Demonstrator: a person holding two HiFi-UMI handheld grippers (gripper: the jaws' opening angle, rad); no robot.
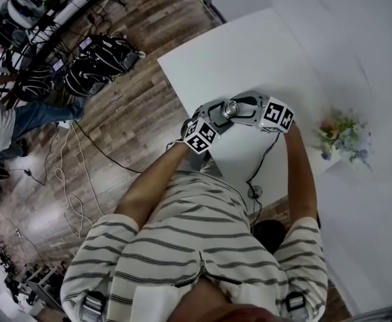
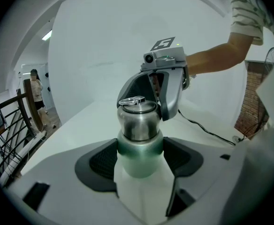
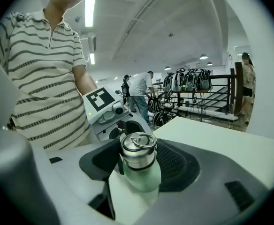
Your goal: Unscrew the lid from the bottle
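Observation:
A pale green bottle (image 2: pixel 138 161) with a steel lid (image 2: pixel 138 114) that carries a ring handle stands upright over the white table (image 1: pixel 250 52). My left gripper (image 2: pixel 139 163) is shut on the green body, its dark pads pressing both sides. From the opposite side my right gripper (image 3: pixel 138 165) is shut on the lid (image 3: pixel 138 150), one pad on each flank. In the head view the two grippers, left (image 1: pixel 217 116) and right (image 1: pixel 246 111), meet around the lid (image 1: pixel 232 109). The bottle's base is hidden.
A bunch of flowers (image 1: pixel 344 136) lies at the table's right edge. A black cable (image 1: pixel 260 173) runs over the near side. Backpacks (image 1: pixel 99 62) and a person (image 1: pixel 8 123) are on the wood floor to the left.

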